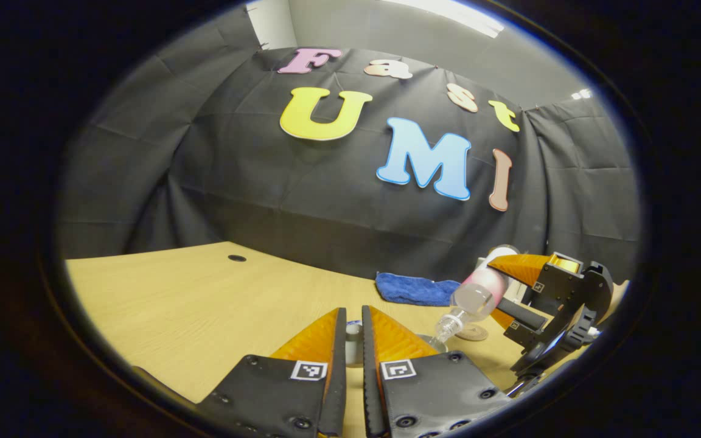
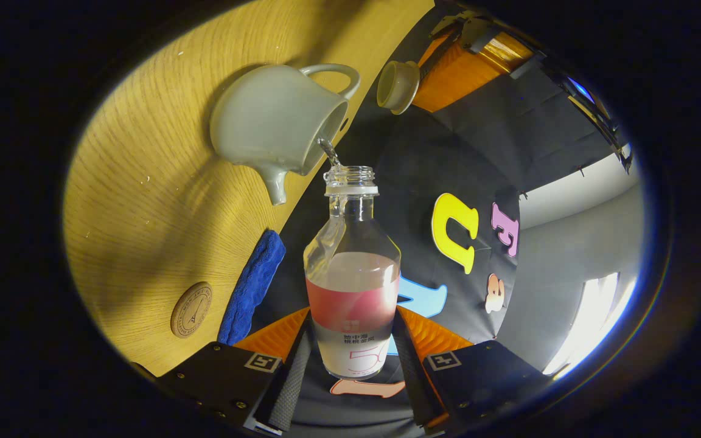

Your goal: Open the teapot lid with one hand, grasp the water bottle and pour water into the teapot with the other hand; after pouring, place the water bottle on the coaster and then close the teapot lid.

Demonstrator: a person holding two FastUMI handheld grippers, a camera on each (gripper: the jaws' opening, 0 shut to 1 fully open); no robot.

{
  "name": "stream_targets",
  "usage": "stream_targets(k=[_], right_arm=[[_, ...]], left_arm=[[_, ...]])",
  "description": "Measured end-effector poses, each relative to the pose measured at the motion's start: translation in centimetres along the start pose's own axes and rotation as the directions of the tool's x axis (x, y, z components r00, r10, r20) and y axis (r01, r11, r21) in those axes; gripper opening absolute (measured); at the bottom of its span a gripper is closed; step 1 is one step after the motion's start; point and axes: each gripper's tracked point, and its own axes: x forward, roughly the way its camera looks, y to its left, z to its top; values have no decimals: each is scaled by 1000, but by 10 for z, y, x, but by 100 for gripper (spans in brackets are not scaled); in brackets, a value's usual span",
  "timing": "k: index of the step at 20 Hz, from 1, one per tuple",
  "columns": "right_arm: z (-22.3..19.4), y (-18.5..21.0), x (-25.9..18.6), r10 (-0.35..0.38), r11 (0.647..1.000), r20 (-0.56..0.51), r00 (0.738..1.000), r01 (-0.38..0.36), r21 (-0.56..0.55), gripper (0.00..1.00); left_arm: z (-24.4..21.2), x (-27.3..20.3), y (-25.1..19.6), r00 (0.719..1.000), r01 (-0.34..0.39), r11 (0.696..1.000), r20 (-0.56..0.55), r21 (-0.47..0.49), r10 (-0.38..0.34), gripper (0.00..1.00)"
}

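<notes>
Right gripper (image 2: pixel 350 353) fingers clamping clear plastic water bottle (image 2: pixel 352 286) at label, bottle's long axis tipping neck-first toward pale ceramic teapot (image 2: pixel 271 125), thin stream entering open top. Left gripper (image 1: pixel 353 340) fingers pinching small pale lid (image 2: pixel 397 86), holding it aside. Round cork coaster (image 2: pixel 191 309) lying on wooden table (image 2: pixel 143 182) beside blue cloth (image 2: pixel 253 285).

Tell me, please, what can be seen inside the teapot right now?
A thin stream of water runs from the tilted water bottle into the open mouth of the teapot. The teapot's interior faces away, so its water level cannot be seen.
</notes>
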Motion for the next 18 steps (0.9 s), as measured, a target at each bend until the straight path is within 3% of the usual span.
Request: stream_targets(k=[1, 2, 3, 5, 18], right_arm=[[-1, 0, 0, 1, 1000, -3, 1000, -1, 1, 72], [-3, 1, 0, 4, 1000, -5, 1000, -4, 6, 72], [-5, 1, 1, 5, 1000, -11, 1000, -4, 13, 72], [-8, -1, 2, 0, 1000, -15, 1000, 0, 13, 72], [-2, -13, 2, -81, 994, 24, 996, 82, -76, 72]], left_arm=[[-1, 1, 1, 1000, 0, 1000, 0, -2, 0, 18], [0, 0, 1, 1000, 0, 1000, 0, -4, 0, 22], [0, 0, 1, 1000, 0, 1000, 0, -8, 0, 18], [0, -1, 3, 1000, -3, 1000, 1, -19, 3, 22], [-1, -1, 6, 1000, -8, 999, -1, -43, 8, 22]])
